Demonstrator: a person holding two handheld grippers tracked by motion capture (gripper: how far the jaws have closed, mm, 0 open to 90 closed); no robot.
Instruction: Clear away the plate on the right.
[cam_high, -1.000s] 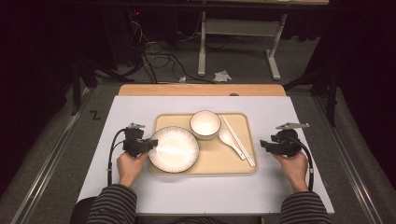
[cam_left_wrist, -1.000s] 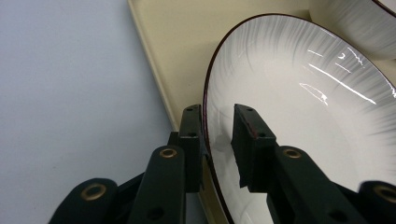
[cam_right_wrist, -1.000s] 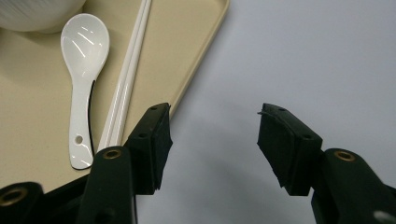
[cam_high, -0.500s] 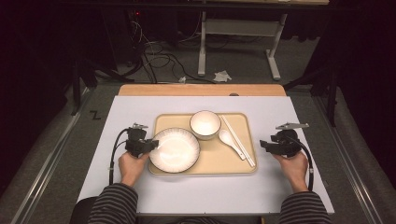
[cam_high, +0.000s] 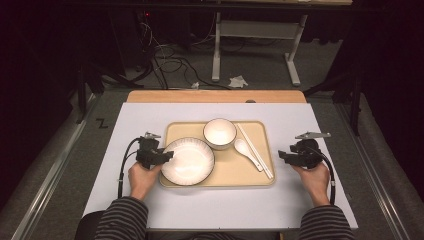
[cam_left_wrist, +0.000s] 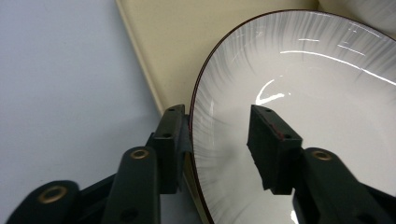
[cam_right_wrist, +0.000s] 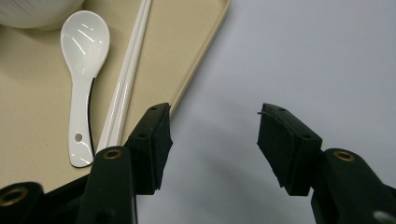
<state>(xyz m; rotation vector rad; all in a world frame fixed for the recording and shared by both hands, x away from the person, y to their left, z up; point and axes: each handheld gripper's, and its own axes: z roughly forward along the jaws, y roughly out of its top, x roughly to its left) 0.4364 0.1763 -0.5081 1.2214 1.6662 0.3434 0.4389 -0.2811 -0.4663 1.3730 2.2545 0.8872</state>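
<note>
One plate (cam_high: 187, 161), one bowl (cam_high: 219, 133), one spoon (cam_high: 247, 152) and one pair of chopsticks (cam_high: 255, 150) were counted on one tan tray (cam_high: 235, 176) on the bench (cam_high: 150, 120). The plate lay at the tray's front left; its left rim was straddled by the left hand-held gripper (cam_left_wrist: 219, 135), whose jaws had just been opening, with one pad clear above the plate, no grip. The right hand-held gripper (cam_right_wrist: 212, 142) was held open over bare bench just right of the tray, nothing between its jaws.

Left gripper (cam_high: 167, 156), right gripper (cam_high: 281, 154): black bodies, brass-ringed pivots, ribbed black pads, black looping cables, grey three-cornered top plates. Sleeves: dark, grey-striped.
</note>
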